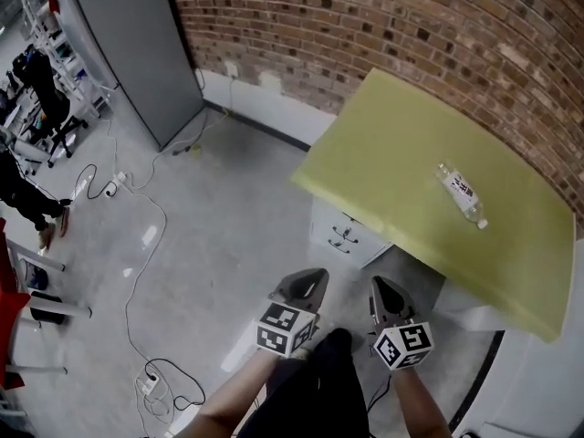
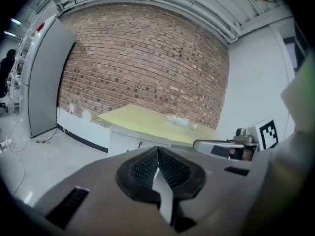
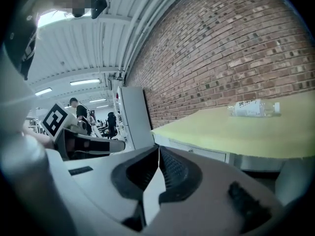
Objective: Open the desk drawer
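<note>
Ahead of the left hand-held gripper (image 1: 312, 279), the desk (image 1: 392, 153) top looks matt and smooth, its drawer (image 1: 339, 234) fronts painted white; the bottle (image 1: 462, 193) is clear plastic, the brick wall (image 1: 365, 26) rough, the floor (image 1: 219, 235) faintly glossy concrete.

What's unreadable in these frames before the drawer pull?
Drawer handles: too small in the head view to tell their shape.
Bottle label: print too small in every view.
Drawer unit, lower part: left gripper view, hidden behind the left gripper.
</note>
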Motion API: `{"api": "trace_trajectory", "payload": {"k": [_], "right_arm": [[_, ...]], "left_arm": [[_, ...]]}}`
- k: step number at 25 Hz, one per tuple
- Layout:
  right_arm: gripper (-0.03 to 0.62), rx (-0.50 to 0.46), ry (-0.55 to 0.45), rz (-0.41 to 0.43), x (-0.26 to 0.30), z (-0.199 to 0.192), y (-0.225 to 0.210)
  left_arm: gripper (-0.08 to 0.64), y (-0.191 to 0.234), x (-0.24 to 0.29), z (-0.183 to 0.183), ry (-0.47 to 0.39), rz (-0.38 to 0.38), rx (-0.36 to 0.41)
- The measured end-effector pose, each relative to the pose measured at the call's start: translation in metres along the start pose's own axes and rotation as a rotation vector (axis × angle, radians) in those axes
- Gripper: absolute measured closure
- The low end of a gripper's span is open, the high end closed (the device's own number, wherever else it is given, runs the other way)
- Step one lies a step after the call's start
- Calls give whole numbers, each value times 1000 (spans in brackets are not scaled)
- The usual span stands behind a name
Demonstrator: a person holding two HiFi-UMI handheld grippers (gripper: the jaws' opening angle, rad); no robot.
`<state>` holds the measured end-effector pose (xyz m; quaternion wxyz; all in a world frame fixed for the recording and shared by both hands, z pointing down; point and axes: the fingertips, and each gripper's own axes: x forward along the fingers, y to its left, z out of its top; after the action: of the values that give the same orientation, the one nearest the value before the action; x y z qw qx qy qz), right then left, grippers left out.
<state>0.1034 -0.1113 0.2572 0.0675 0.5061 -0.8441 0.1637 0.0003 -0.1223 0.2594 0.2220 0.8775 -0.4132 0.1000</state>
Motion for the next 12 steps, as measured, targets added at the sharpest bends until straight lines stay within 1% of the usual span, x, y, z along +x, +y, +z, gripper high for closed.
{"api": "trace_trajectory", "payload": {"k": [4, 12], "right_arm": [[578, 10, -23, -5, 27, -27, -20], [578, 10, -40, 9, 71, -88, -55]], "left_arm": [[551, 22, 32, -26, -20, 14, 1], [551, 54, 88, -90, 6, 10, 10]]}}
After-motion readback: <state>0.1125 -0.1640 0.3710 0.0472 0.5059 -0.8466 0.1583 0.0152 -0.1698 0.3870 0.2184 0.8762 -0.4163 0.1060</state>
